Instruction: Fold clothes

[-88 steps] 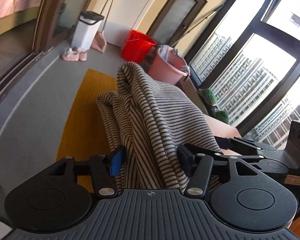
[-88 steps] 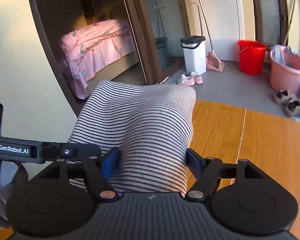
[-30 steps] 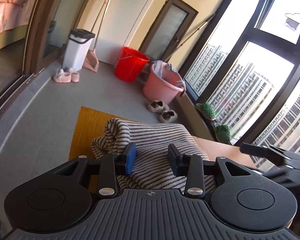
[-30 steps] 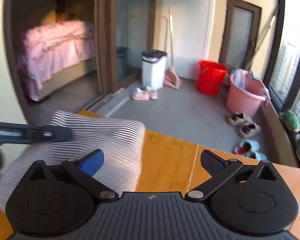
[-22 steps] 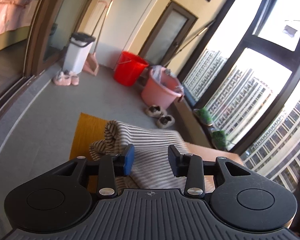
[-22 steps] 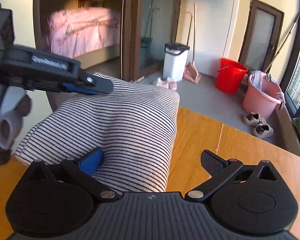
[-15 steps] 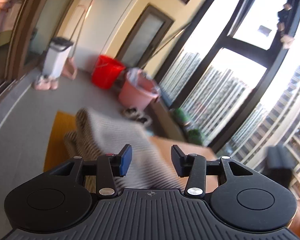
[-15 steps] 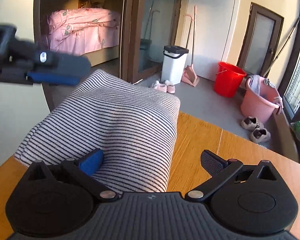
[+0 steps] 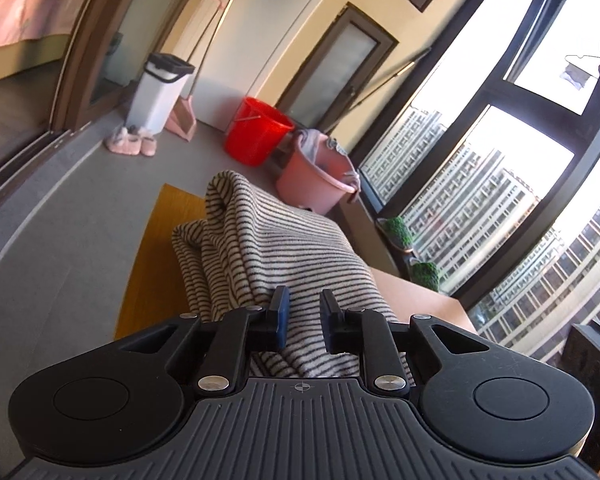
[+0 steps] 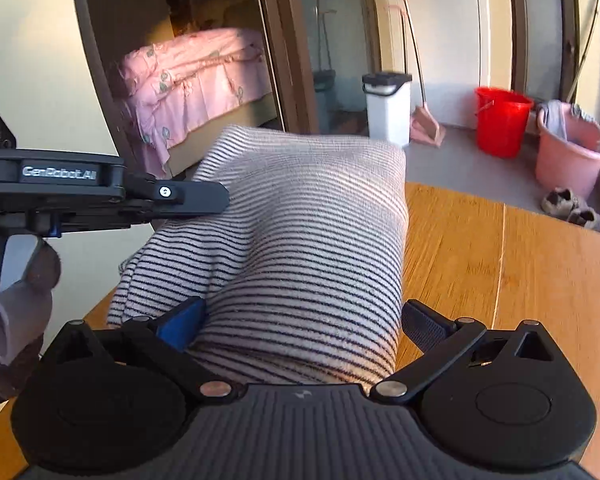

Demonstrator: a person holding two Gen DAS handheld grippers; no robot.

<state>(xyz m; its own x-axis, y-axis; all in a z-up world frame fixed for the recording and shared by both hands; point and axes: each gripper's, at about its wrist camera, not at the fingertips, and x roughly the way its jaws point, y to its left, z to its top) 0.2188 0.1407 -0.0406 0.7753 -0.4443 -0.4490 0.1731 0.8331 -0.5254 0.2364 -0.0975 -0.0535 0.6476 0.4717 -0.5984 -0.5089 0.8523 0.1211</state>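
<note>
The striped top lay in a folded heap on the wooden table, near its edge. The left gripper had just been closing; its jaws stood narrow with a ridge of cloth between them, probably to pinch a fold, though a firm pinch could not be seen. The right gripper was spread wide around the near end, its pads not squeezing, likely getting ready to grab.
</note>
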